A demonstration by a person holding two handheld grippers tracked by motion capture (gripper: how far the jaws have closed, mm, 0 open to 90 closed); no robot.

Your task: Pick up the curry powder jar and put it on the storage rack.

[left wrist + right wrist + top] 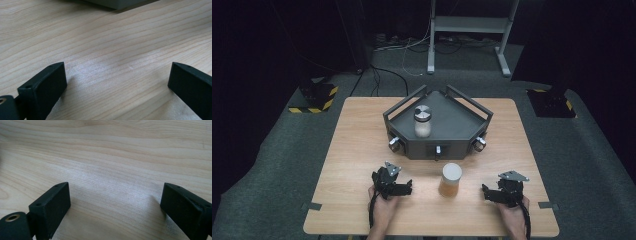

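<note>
An amber jar (pixel 450 180) with a pale lid stands upright on the wooden table (pixel 362 145), just in front of the dark grey tray (pixel 457 120), which sits at the far middle of the tabletop. The jar is nearer the person than the tray and apart from its front wall. A 2nd jar (pixel 422 121), clear with a metal cap, stands upright inside the tray, left of its centre.

The left gripper (pixel 404 189) rests low over the table to the left of the amber jar, near it but not touching. In the left gripper view its 2 black jaws stand wide apart with only bare wood grain between them, so it is released.

The right gripper (pixel 486 194) lies to the right of the amber jar, also apart from it. In the right gripper view its jaws are spread wide over bare wood, holding nothing.

Each gripper is held by a hand coming in from the near table edge, and the amber jar stands between the 2 grippers.
</note>
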